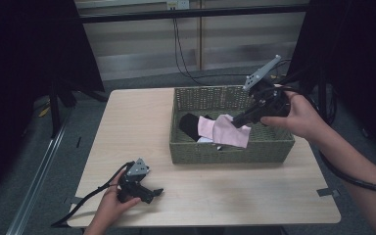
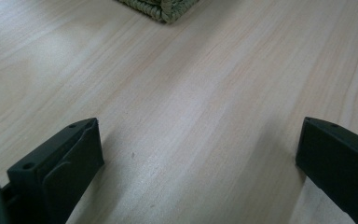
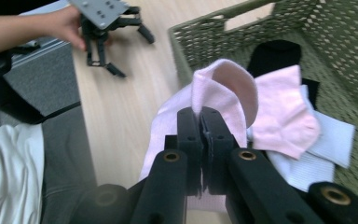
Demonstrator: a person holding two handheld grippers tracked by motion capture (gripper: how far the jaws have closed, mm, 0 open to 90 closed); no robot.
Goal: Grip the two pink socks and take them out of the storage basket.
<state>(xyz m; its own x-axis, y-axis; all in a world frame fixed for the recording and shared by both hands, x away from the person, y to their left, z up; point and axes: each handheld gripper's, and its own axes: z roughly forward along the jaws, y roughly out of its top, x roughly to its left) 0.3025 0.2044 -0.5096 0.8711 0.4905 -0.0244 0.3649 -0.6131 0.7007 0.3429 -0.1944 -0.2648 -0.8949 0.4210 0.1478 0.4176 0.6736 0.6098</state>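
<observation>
Over the rectangular olive-green woven basket (image 1: 191, 152), which stands on the right half of the pale wood-grain surface (image 1: 127, 122), the right tongs (image 1: 236, 121) are pressed together on the edge of a pale pink sock (image 1: 230, 131). That sock hangs from the jaws, raised above the basket's floor and draped toward its near wall. Inside the basket lie a second pale pink sock (image 3: 284, 116), a black sock (image 3: 275, 53) toward the far left corner, and white ribbed socks (image 3: 321, 140) partly under the pink one. The person's right hand (image 1: 298, 115) grips the tongs' body at the basket's right wall.

Left of the basket and nearer the surface's front edge, the left tongs (image 1: 152, 194) are held by the left hand (image 1: 112, 205), low over the bare wood. Their jaws are spread wide, nothing between them, pointing toward the basket's near corner. A black cable (image 1: 85, 200) trails off from them, away from the basket.
</observation>
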